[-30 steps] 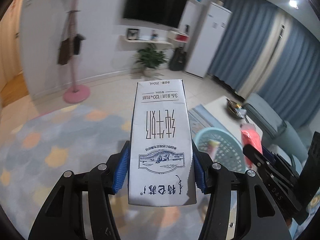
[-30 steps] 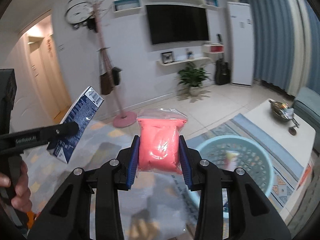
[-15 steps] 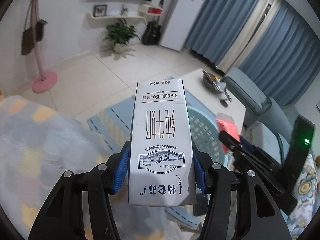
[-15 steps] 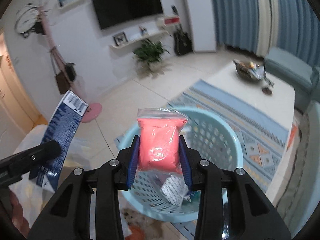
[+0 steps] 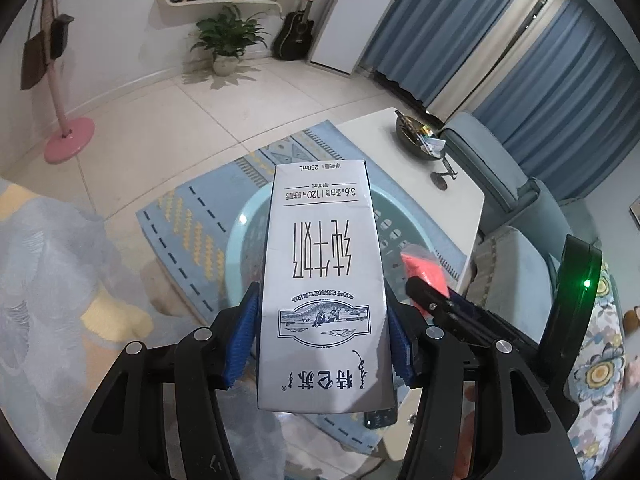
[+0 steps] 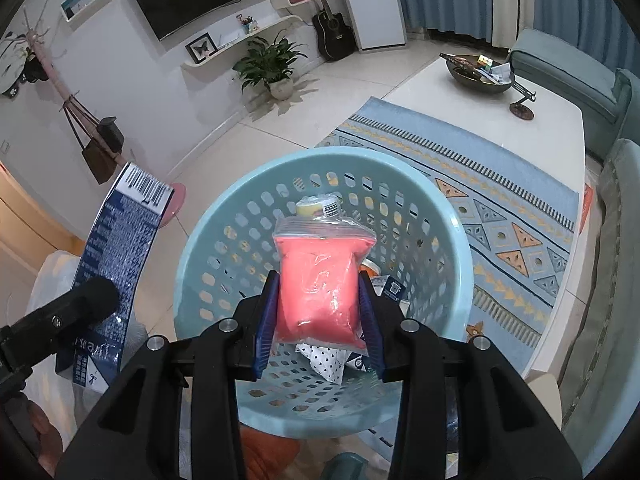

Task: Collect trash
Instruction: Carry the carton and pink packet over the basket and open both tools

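My left gripper (image 5: 322,336) is shut on a white milk carton (image 5: 324,280), held upright in front of the light blue perforated basket (image 5: 244,240). The carton's blue side (image 6: 116,264) shows in the right wrist view, left of the basket. My right gripper (image 6: 318,320) is shut on a clear bag of pink stuff (image 6: 320,280) and holds it above the basket's opening (image 6: 452,216). The basket holds several pieces of trash, among them a yellow-white item (image 6: 316,208) and a dotted wrapper (image 6: 326,360). The pink bag (image 5: 424,268) also shows in the left wrist view.
A white coffee table (image 6: 460,96) with a dark bowl (image 6: 476,70) stands beyond the basket on a blue patterned rug (image 6: 500,208). A teal sofa (image 6: 608,240) lies to the right. A potted plant (image 6: 272,64), guitar (image 6: 334,34) and pink coat stand (image 5: 66,136) are by the far wall.
Both grippers have tilted downward and moved closer to the basket. The pink bag now hangs over the basket's opening, and the carton is nearer to its rim.
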Motion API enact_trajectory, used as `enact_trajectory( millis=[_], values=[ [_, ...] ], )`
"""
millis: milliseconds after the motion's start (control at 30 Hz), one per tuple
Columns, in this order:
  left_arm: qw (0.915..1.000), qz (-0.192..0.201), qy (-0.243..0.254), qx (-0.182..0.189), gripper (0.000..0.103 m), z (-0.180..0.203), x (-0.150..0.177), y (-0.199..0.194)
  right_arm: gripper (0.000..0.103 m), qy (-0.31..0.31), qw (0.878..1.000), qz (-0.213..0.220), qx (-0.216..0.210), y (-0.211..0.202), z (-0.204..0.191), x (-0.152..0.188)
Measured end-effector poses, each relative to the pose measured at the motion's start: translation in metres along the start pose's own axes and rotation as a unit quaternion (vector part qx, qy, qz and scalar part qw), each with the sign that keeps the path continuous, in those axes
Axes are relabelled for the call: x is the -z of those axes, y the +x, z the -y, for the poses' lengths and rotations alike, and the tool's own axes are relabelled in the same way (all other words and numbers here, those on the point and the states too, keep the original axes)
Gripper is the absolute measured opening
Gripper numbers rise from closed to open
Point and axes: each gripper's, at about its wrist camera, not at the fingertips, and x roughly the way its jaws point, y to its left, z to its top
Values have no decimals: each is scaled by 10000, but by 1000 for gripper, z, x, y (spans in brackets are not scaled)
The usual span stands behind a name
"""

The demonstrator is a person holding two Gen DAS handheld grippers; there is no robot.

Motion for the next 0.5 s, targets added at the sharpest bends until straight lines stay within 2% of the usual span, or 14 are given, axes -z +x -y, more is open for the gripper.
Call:
enact_trajectory(
  millis=[67,100,133,167,500],
  values=[
    [10000,50,22,12,56,3,-1,0,39,-27,10000,-14,18,-1,-1,0],
    [9999,104,52,10,63,4,0,-2,48,-29,10000,-14,36,-3,-1,-1],
    [9999,141,52,-28,74,4,2,-4,57,-27,10000,13,46,-5,-1,0],
    [9997,213,23,-128,78,3,3,-7,60,-27,10000,52,57,-8,-1,0],
    [9979,645,43,-105,80,-2,14,-58,61,-177,9993,340,-41,-43,-20,2]
  ],
)
